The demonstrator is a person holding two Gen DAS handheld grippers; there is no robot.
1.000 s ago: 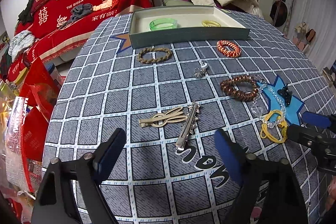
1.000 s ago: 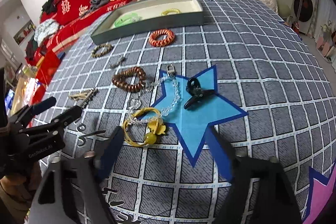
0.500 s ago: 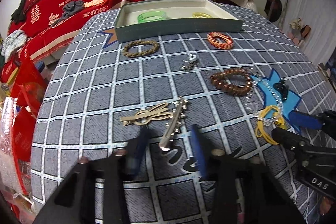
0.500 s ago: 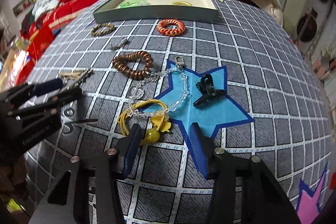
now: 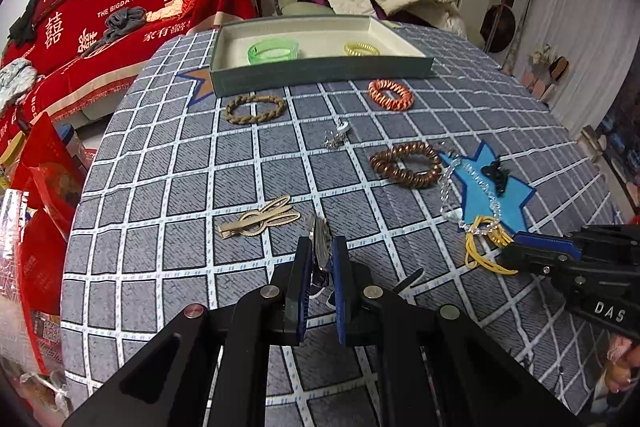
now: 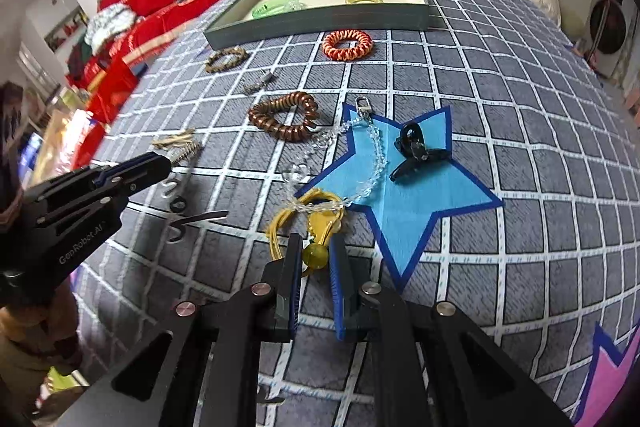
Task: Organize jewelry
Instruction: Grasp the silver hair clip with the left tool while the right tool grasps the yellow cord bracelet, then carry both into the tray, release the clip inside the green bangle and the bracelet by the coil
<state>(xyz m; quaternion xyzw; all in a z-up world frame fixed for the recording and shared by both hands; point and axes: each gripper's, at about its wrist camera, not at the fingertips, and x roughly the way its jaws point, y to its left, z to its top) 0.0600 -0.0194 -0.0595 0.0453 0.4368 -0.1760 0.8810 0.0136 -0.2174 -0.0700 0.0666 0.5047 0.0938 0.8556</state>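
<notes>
My left gripper [image 5: 319, 249] is shut on the silver hair clip [image 5: 320, 239] on the checked tablecloth. A gold hair clip [image 5: 260, 221] lies just left of it. My right gripper [image 6: 314, 247] is shut on the yellow bead [image 6: 314, 255] of the yellow cord bracelet [image 6: 280, 223], which lies tangled with a clear bead chain [image 6: 360, 163]. The grey tray [image 5: 320, 71] at the far side holds a green bangle [image 5: 273, 51] and a yellow coil tie [image 5: 361, 49].
On the cloth lie a brown braided bracelet [image 5: 255, 109], an orange coil tie [image 5: 390, 94], a copper coil tie [image 5: 406, 165], small silver earrings [image 5: 336, 135] and a black claw clip [image 6: 416, 151] on a blue star. Red sofa and bags stand beyond the left table edge.
Both grippers have gone from wide open to shut. The left has moved forward and closed on the silver hair clip, the right forward and closed on the yellow bead.
</notes>
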